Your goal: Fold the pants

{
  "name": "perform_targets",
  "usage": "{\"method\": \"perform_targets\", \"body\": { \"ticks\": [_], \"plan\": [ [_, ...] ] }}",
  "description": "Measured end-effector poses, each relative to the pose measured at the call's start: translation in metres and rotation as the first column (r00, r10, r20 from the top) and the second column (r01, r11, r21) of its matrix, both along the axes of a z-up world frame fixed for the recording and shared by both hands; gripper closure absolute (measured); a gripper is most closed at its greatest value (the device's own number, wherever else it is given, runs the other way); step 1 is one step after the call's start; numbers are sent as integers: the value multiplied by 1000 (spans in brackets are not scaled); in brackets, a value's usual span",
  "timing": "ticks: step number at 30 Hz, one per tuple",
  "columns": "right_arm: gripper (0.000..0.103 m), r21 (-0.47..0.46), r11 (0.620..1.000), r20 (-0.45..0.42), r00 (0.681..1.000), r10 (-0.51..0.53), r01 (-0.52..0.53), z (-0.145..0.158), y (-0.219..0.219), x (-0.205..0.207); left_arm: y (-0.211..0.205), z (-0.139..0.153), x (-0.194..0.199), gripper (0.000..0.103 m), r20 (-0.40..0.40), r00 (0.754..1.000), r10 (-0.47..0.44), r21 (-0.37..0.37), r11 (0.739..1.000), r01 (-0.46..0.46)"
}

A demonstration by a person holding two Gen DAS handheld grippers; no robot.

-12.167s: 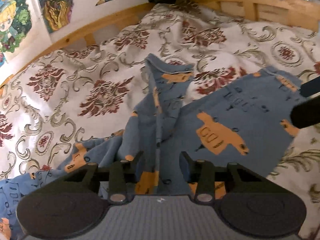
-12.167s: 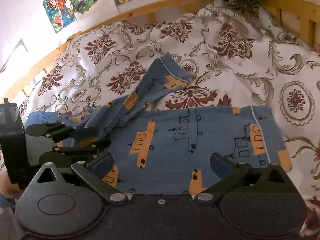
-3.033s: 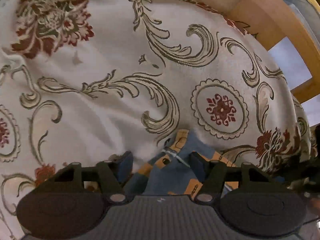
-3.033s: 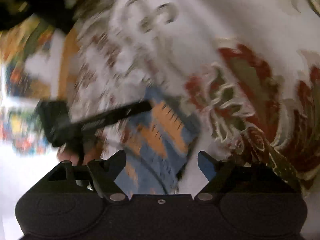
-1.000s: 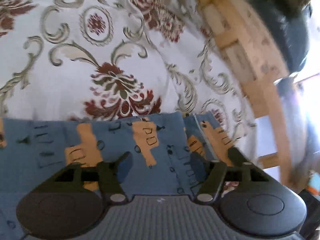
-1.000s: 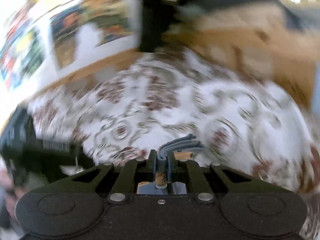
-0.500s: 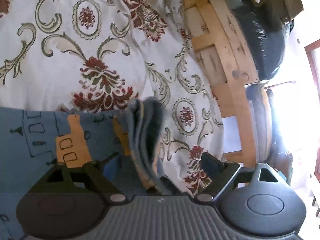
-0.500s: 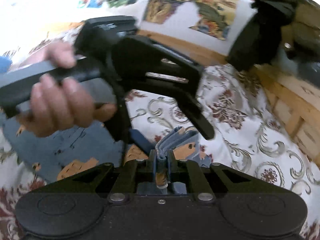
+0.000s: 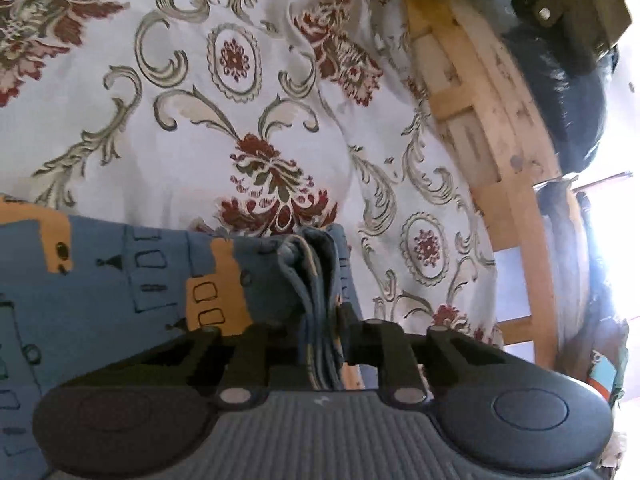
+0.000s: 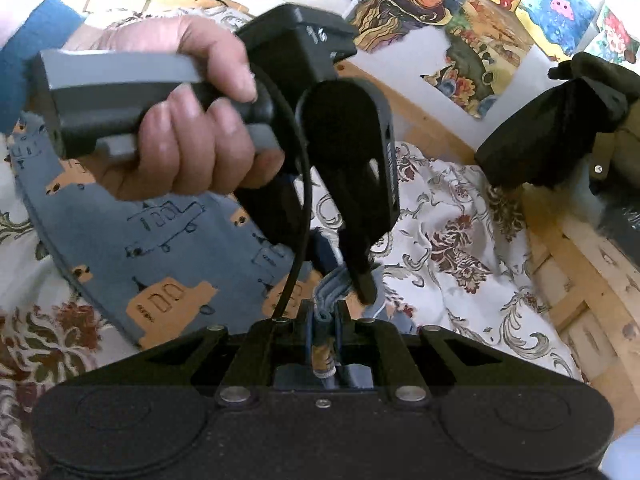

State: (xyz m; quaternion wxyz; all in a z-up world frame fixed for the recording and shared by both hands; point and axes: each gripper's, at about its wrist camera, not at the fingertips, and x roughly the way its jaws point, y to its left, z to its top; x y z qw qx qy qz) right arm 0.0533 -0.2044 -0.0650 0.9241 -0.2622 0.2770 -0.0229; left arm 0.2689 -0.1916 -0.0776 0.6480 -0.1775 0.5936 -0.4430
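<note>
Blue pants bunch pinched inside both the left gripper and right gripper.

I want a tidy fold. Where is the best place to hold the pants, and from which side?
Judging by the pose, grip the pants at the bunched, layered end edge, coming in flat from that end: the layers stack there, so one pinch catches all.
</note>
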Motion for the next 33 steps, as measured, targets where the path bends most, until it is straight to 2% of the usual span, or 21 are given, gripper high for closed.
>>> {"method": "perform_targets", "body": {
  "ticks": [9, 14, 17, 18, 19, 21, 23, 26, 28, 31, 33],
  "plan": [
    [93, -6, 998, -21, 998, 58, -58, -7, 33, -10, 42, 6, -16, 90, 75, 997, 23, -20, 1000, -21],
    [92, -12, 996, -71, 994, 87, -88, -24, 42, -6, 56, -13, -20, 90, 103, 994, 38, 24, 999, -41],
    [91, -22, 995, -92, 992, 91, -94, -33, 44, -3, 64, -29, -16, 76, 51, 997, 55, 11, 998, -56],
    [91, -26, 995, -94, 991, 91, -94, -34, 45, -3, 67, -33, -15, 58, 34, 997, 63, 2, 998, -63],
    [91, -30, 995, -93, 991, 93, -96, -35, 47, -4, 70, -36, -14, 46, 27, 997, 78, 0, 997, -78],
    [90, -33, 995, -93, 991, 93, -97, -36, 47, -4, 74, -40, -13, 46, 15, 995, 100, -10, 995, -100],
    [90, -27, 995, -94, 992, 89, -92, -36, 46, -2, 77, -44, -10, 47, -16, 993, 120, -12, 993, -120],
    [90, -23, 996, -92, 992, 86, -88, -36, 45, -3, 76, -48, -7, 60, -43, 989, 139, 9, 990, -139],
    [90, -21, 996, -89, 992, 86, -89, -36, 44, -3, 74, -50, -5, 78, -50, 989, 141, 16, 990, -140],
    [90, -12, 996, -89, 992, 85, -86, -36, 43, -2, 71, -49, -6, 88, -49, 988, 147, 34, 989, -145],
    [90, -11, 996, -87, 993, 85, -86, -36, 43, -2, 70, -47, -8, 90, -34, 988, 154, 33, 988, -152]
  ]
}}
